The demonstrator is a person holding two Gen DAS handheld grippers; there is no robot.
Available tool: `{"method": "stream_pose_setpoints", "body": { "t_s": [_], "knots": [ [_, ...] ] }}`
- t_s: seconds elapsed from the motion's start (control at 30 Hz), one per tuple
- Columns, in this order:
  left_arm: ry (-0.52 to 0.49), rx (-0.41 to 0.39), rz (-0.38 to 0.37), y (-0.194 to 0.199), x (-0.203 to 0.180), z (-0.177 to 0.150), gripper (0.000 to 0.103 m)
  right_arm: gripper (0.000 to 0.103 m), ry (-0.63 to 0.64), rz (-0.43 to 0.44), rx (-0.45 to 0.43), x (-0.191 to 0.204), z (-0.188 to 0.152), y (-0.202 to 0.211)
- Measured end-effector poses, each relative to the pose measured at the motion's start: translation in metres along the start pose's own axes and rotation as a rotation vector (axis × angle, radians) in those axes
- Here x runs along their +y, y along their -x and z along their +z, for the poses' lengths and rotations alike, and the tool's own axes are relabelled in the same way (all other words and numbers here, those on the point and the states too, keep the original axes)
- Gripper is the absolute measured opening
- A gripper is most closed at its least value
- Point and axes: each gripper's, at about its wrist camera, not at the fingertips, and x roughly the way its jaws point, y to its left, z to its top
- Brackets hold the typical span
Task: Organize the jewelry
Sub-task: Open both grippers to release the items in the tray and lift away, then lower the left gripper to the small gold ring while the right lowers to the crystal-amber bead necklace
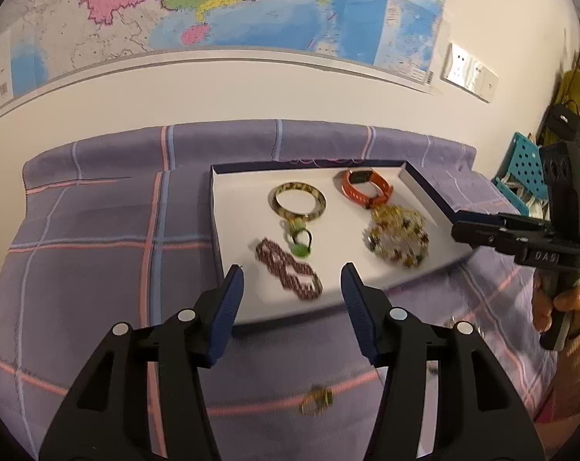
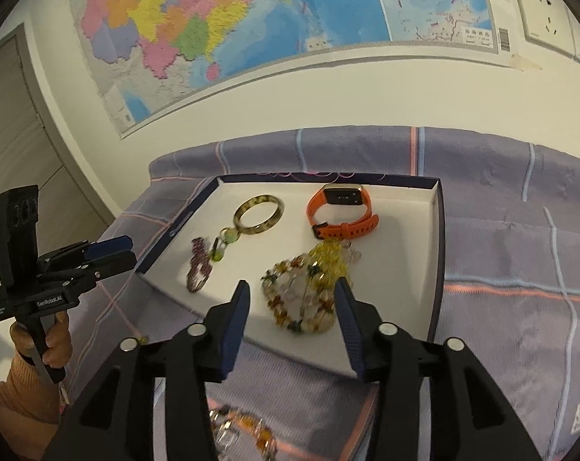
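A shallow white tray (image 1: 236, 207) (image 2: 405, 253) lies on a purple checked cloth. In it are a mottled bangle (image 1: 298, 200) (image 2: 259, 215), an orange watch (image 1: 366, 188) (image 2: 341, 211), a green ring charm (image 1: 299, 242) (image 2: 222, 247), a maroon bead bracelet (image 1: 290, 269) (image 2: 198, 265) and a beaded yellow ornament (image 1: 397, 238) (image 2: 309, 296). My left gripper (image 1: 291, 280) is open and empty, just above the tray's near edge. My right gripper (image 2: 291, 301) is open and empty, over the ornament. A gold piece (image 1: 316, 399) and amber beads (image 2: 243, 430) lie on the cloth in front of the tray.
The cloth (image 1: 98, 253) (image 2: 520, 269) covers the whole surface up to a white wall with a map (image 1: 213, 7). A blue perforated crate (image 1: 524, 169) stands at the right. A wall socket (image 2: 543, 11) is above the cloth.
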Motion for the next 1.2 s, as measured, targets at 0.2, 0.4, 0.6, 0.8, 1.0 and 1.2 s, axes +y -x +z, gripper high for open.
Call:
{"method": "stream_pose_setpoints", "body": {
  "t_s": [0.2,0.4,0.6,0.8,1.0,1.2],
  "knots": [
    [-0.029,0.035,0.0,0.011,-0.004,-0.028,0.058,0.054,0.037,0.012,0.028,0.014,-0.029,0.017],
    [-0.036,0.078,0.006,0.01,-0.008,-0.053,0.058,0.061,0.069,-0.019,0.107,0.024,-0.066,0.017],
    [-0.035,0.106,0.003,0.009,-0.014,-0.071,0.062,0.067,0.047,-0.032,0.128,0.025,-0.086,0.016],
    [-0.051,0.149,0.019,-0.002,-0.024,-0.08,0.058,0.074,0.063,-0.06,0.124,0.033,-0.093,0.012],
    [-0.036,0.163,0.005,-0.006,-0.026,-0.078,0.04,0.077,0.076,-0.077,0.122,0.039,-0.095,0.008],
    [-0.05,0.17,0.005,-0.008,-0.031,-0.079,0.014,0.078,0.105,-0.1,0.125,0.047,-0.097,0.003]
  ]
}}
